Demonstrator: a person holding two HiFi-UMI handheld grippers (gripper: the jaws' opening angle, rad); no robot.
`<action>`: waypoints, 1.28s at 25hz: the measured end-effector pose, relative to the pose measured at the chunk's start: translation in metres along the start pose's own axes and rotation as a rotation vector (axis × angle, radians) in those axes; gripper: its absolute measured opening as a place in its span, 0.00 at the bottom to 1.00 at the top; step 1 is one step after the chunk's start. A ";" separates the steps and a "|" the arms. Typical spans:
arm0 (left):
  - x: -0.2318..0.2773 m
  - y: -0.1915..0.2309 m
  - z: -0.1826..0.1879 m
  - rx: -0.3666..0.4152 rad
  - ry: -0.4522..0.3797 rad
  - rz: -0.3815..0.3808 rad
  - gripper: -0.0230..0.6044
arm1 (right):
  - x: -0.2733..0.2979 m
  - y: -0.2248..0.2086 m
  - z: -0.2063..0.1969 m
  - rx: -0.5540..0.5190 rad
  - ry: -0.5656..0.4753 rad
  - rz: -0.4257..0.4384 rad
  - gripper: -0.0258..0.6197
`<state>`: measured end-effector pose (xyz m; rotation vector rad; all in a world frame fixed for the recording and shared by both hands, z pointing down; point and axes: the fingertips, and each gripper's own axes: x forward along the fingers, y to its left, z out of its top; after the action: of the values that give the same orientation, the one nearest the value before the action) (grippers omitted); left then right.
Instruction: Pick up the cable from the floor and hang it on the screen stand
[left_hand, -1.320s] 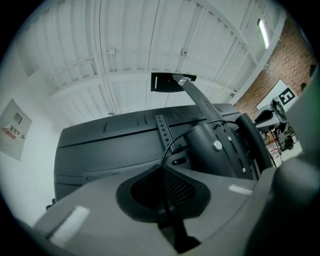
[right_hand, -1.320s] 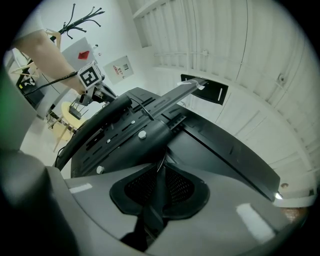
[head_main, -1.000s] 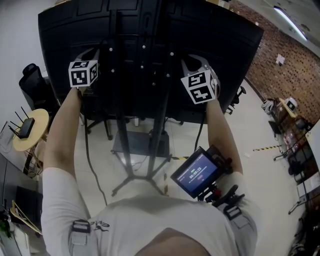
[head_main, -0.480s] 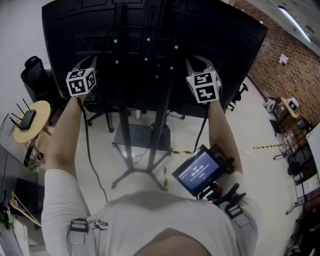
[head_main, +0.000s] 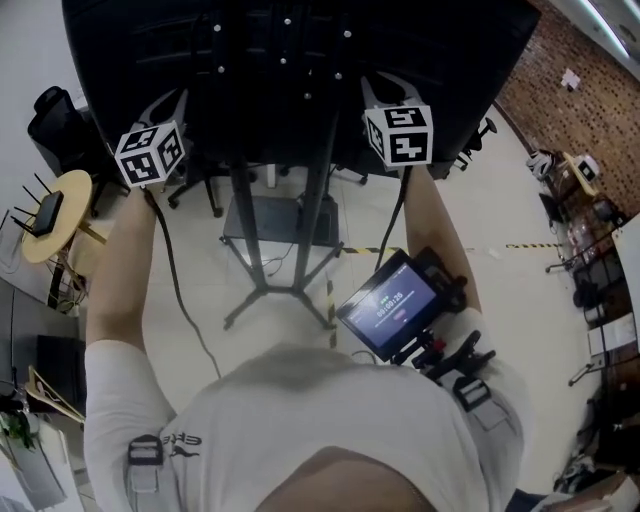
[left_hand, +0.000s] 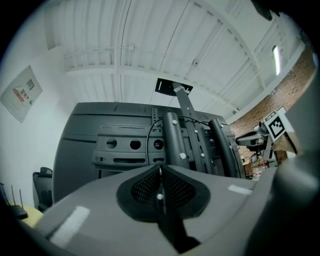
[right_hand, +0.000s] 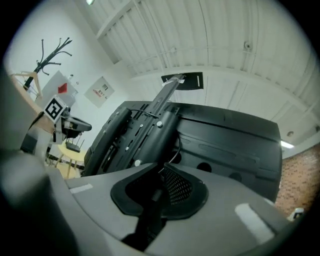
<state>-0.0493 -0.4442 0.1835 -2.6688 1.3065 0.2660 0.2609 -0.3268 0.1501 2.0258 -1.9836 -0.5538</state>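
The left gripper (left_hand: 160, 167) has its jaws pressed together on the thin black cable (head_main: 177, 290); the right gripper (right_hand: 164, 169) has just been closing its jaws, and its pads now stand narrow with a dark strand of that cable between them, seemingly pinched, though one pad lies in shadow; in the head view the left gripper sits at 10 o'clock and the right at 1 o'clock, both raised against the back of the black screen (head_main: 300, 60) at 12 o'clock; from under the left gripper the cable hangs down along the forearm toward 7 o'clock, clear of the floor (head_main: 500, 200) as far as it shows; a second stretch drops from the right gripper along the right forearm toward 5 o'clock; between the grippers, at the centre, the stand (head_main: 318, 200) runs its two dark posts down to splayed legs; a device with a lit display (head_main: 393, 305) rides on the right forearm at 4 o'clock; a round table (head_main: 55, 215) stands at 9 o'clock; a brick wall (head_main: 590, 90) fills 2 o'clock.
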 end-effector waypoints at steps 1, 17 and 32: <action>-0.005 -0.005 -0.001 -0.010 -0.002 -0.006 0.06 | -0.002 0.004 -0.002 0.029 -0.004 0.007 0.12; -0.102 -0.112 -0.055 -0.121 0.055 0.124 0.05 | -0.050 0.065 -0.056 0.312 -0.051 0.294 0.08; -0.201 -0.209 -0.148 -0.075 0.201 0.300 0.04 | -0.134 0.149 -0.147 0.440 0.017 0.563 0.06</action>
<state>0.0080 -0.1958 0.3860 -2.6078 1.7945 0.0828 0.1910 -0.2116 0.3585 1.5227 -2.6870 0.0275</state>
